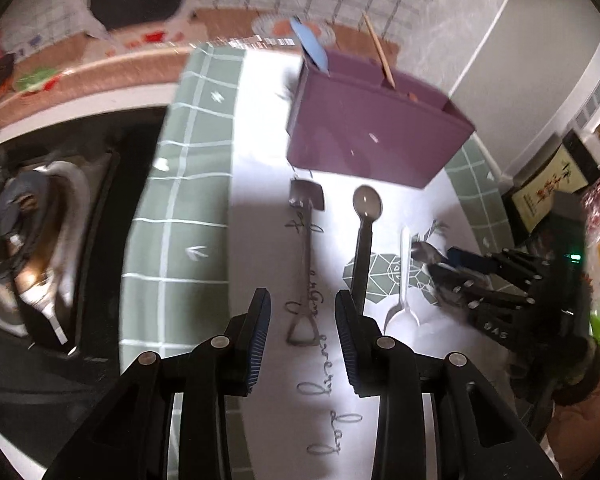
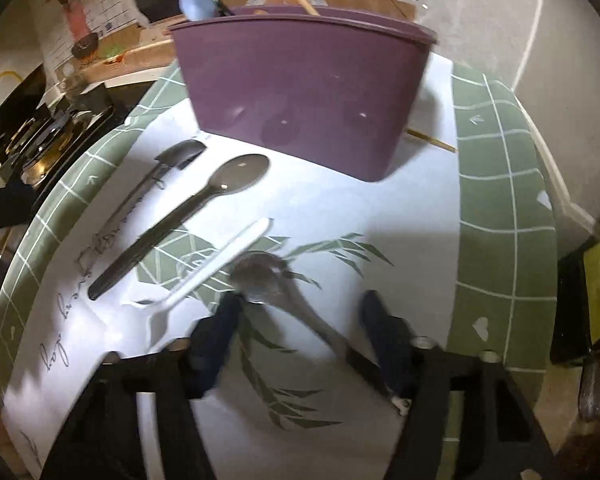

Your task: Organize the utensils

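A purple utensil holder [image 1: 376, 124] stands at the far side of the mat, also in the right wrist view [image 2: 300, 92], with a blue utensil [image 1: 310, 42] and a chopstick [image 1: 377, 48] in it. In front lie a small shovel-shaped spoon [image 1: 306, 240], a dark plastic spoon [image 1: 365, 224], a white plastic fork [image 1: 404, 276] and a metal spoon [image 2: 284, 288]. My left gripper [image 1: 303, 320] is open above the shovel spoon's handle. My right gripper [image 2: 300, 312] is open, its fingers either side of the metal spoon's neck, and it shows in the left wrist view [image 1: 456, 268].
A stove with a pot [image 1: 32, 248] lies left of the green-and-white mat [image 1: 168, 216]. A loose chopstick [image 2: 432, 142] lies right of the holder. Boxes [image 1: 548, 184] stand at the right edge. A wall runs behind.
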The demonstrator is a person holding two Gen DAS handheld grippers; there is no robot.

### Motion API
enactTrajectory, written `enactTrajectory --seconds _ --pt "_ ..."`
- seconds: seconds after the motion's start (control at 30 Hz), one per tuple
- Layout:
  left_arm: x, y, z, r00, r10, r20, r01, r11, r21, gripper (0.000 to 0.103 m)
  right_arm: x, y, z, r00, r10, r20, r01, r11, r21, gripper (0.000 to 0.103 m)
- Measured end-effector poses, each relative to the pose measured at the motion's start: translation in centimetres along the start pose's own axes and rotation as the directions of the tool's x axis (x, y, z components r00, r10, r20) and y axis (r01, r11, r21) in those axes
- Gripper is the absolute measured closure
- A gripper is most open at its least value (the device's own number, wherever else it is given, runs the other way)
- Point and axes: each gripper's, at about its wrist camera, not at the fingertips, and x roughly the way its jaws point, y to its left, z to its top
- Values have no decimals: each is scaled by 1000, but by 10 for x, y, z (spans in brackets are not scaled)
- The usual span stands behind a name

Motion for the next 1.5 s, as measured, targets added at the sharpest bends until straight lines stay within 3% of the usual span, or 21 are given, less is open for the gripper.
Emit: enactTrajectory --seconds 0.03,0.13,0.3,0.5,0.53,0.57,0.6,0.63,0.77,0.9,0.97,1.07,1.17,1.23,1.33,1.47,1.5 --pt "9 -2 5 1000 -2 -23 2 1000 17 66 -2 3 1 1000 12 -21 -12 1000 4 92" --pt "29 -10 21 998 9 -58 -6 998 59 58 -10 5 0 999 30 -31 -28 998 51 101" --pt "60 -20 56 995 74 -71 -66 993 101 48 -30 -9 -9 996 85 -15 -81 979 189 101" --pt "108 -27 83 975 190 -114 -175 976 130 47 -51 -31 -26 990 142 23 -142 940 309 101" --pt "109 -30 85 974 207 -87 -194 971 142 47 -53 -36 -28 989 147 30 -149 935 322 101" --pt "108 -32 87 974 214 -75 -201 968 149 50 -54 -39 -30 989 145 33 -148 932 331 101" --pt "107 -33 89 977 201 -70 -190 972 140 65 -55 -41 -31 991 132 35 -136 931 339 101" --pt "104 -33 90 980 190 -61 -181 975 130 70 -56 -42 -32 993 112 35 -118 934 337 100" --pt "87 -34 81 982 186 -16 -182 975 129 70 -58 -38 -29 998 50 46 -63 943 326 93" --pt "34 -28 59 981 155 118 -165 983 80 70 -38 -34 -19 1000 -19 16 13 940 342 67" --pt "7 -23 45 979 117 169 -126 991 41 70 -25 -30 -12 1000 -28 8 23 931 363 67" --pt "-24 -14 28 970 78 228 -79 997 -4 70 -10 -21 -1 995 -100 -21 101 925 367 67" --pt "-51 -8 18 959 52 280 -52 999 -5 70 4 -7 7 989 -142 -40 147 929 339 67" --pt "-63 -7 13 952 45 302 -46 999 -4 70 8 8 11 982 -187 -39 191 945 266 78" --pt "-70 -10 9 947 31 320 -31 1000 -2 70 3 17 13 983 -180 -27 182 957 226 79" --pt "-79 -15 11 939 23 343 -28 1000 10 70 -27 21 14 979 -193 60 178 963 205 80" --pt "-82 -15 12 938 20 345 -26 1000 12 70 -35 21 13 980 -183 79 164 966 200 103"
